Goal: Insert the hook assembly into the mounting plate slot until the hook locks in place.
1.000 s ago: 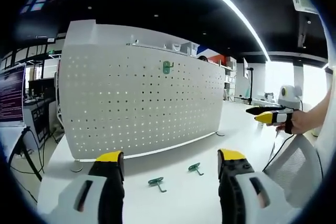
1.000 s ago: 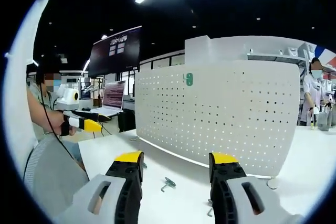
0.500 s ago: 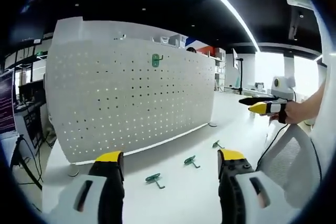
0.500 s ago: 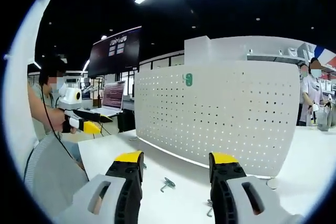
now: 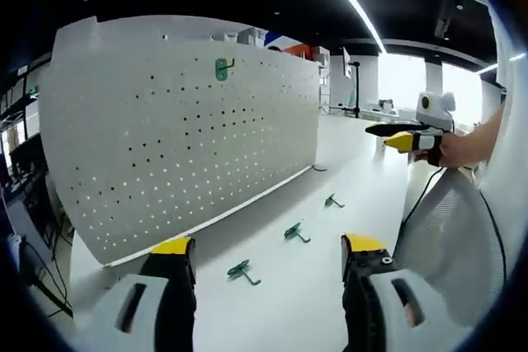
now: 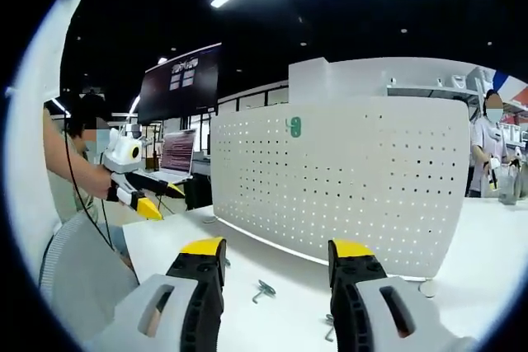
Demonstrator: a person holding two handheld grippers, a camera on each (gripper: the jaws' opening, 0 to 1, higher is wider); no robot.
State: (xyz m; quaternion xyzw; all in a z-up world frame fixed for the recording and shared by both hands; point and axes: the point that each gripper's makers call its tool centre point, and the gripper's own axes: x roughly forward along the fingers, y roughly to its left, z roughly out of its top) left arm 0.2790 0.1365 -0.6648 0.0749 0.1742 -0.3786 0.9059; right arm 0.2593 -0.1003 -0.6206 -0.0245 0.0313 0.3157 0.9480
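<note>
A white pegboard [image 5: 181, 138] stands upright on the white table [image 5: 289, 302], with one green hook [image 5: 221, 68] mounted near its top. Three loose green hooks lie on the table in front of it: one [image 5: 242, 269] nearest my left gripper, a second [image 5: 292, 231] and a third [image 5: 332, 200] farther right. My left gripper [image 5: 268, 253] is open above the table, short of the nearest hook. My right gripper [image 6: 276, 257] is open and holds nothing; it faces the pegboard [image 6: 346, 179] with the mounted hook [image 6: 294, 127]. A loose hook [image 6: 264, 288] lies between its jaws' line and the board.
The right gripper [image 5: 404, 138] shows in a hand at the right of the left gripper view. The left gripper [image 6: 144, 191] shows at the left of the right gripper view. A dark screen [image 6: 180, 80] and a laptop [image 6: 177, 154] stand behind. A person [image 6: 492, 146] stands far right.
The left gripper view has swung, so the pegboard sits further left and a third loose hook has come into sight. In the right gripper view, the left gripper has tipped downward.
</note>
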